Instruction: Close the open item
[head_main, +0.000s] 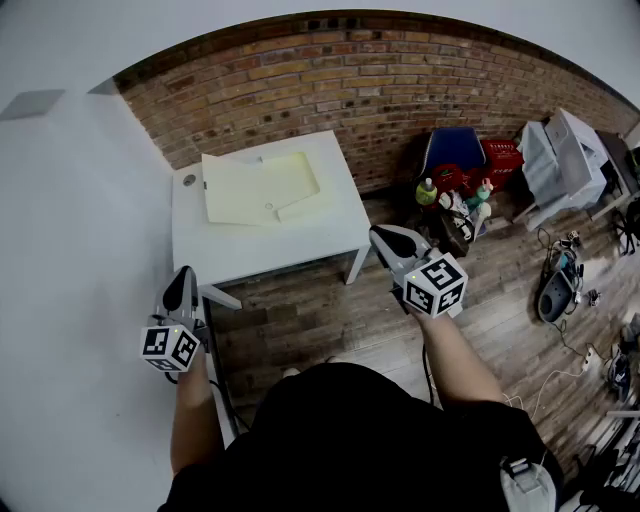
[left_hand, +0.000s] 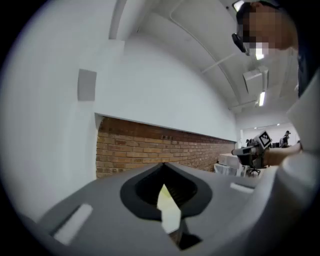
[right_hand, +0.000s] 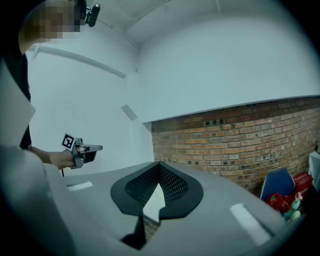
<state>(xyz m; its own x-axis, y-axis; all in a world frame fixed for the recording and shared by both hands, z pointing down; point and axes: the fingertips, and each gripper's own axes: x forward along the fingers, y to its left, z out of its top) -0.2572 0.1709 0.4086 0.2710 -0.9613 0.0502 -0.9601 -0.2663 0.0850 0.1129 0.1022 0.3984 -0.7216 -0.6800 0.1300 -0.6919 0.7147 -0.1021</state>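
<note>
The open thing is a pale yellow folder (head_main: 258, 185) lying flat on the white table (head_main: 300, 250), toward the table's far left part near the brick wall (head_main: 420, 80), with a small flap (head_main: 300, 210) turned out at its 4 o'clock corner. Both tools hang well apart from it. The left gripper (head_main: 184, 275) sits at about 8 o'clock in the head view and the right gripper (head_main: 380, 235) at about 3 o'clock. Each has its fingers pressed tip to tip with nothing between them. The folder lies at about 1 o'clock from the left gripper and 10 o'clock from the right. The main risk, as I judge it, is the thin sheet sliding on the smooth top. A closed tip nudging an edge without the other gripper pinning the folder could push it toward the wall side or off the left edge. Pinched fingers may also fail to get under the flat leaf, creasing it or scraping the table.
</note>
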